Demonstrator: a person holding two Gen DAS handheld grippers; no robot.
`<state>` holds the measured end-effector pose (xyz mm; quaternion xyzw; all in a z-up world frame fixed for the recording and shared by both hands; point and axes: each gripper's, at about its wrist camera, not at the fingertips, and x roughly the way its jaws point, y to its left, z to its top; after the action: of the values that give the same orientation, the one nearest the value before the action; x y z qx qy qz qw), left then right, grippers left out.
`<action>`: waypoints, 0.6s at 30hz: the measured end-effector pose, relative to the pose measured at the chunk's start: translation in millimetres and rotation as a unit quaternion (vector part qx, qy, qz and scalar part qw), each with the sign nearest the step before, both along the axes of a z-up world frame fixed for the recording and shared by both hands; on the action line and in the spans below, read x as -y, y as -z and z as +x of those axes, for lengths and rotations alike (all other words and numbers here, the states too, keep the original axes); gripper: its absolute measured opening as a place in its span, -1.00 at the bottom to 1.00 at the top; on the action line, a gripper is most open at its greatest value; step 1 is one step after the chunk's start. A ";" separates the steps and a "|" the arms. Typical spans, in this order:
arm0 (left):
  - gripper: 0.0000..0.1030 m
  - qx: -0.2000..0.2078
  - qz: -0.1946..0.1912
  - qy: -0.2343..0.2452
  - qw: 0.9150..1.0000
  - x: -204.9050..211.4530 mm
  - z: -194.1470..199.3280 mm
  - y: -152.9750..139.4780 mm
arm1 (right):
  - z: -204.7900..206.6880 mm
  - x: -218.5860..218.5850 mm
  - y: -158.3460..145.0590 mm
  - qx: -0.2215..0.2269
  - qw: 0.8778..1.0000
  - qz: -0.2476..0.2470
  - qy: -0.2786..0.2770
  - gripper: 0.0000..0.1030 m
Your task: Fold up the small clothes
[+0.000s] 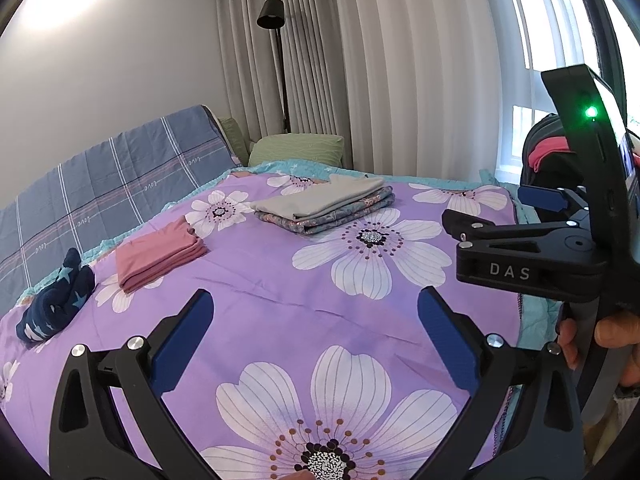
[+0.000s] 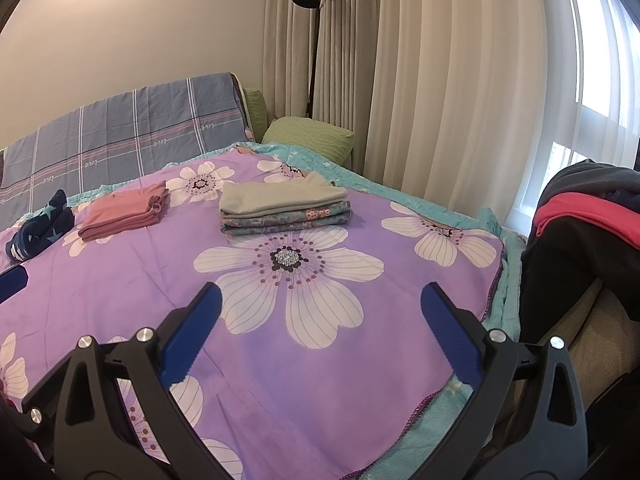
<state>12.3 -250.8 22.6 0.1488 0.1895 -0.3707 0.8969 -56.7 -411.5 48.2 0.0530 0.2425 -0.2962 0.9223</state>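
Both grippers gape over the bedspread — pink fold, perhaps shirts

Three lots of clothes are laid across the bed.
The bundle is set far left, the folded piece just right of it, the stack further right; a pillow is placed behind.

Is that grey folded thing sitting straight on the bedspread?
No, the grey folded garment lies on top of a folded floral-patterned piece, which rests on the purple bedspread.
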 end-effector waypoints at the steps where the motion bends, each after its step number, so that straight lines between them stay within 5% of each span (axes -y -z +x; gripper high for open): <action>1: 0.97 0.000 0.000 0.001 1.000 -0.3 0.2 0.3 | -0.3 -0.4 0.6 -0.001 1.000 0.000 0.000 0.96; 18: 0.97 0.001 0.000 0.001 1.000 -0.8 -0.2 0.4 | 0.4 -1.5 3.6 -0.004 1.000 -0.001 -0.002 0.96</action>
<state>12.1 -250.0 22.2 0.1496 0.1888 -0.3713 0.8967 -56.4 -410.0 44.5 0.0507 0.2457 -0.2948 0.9220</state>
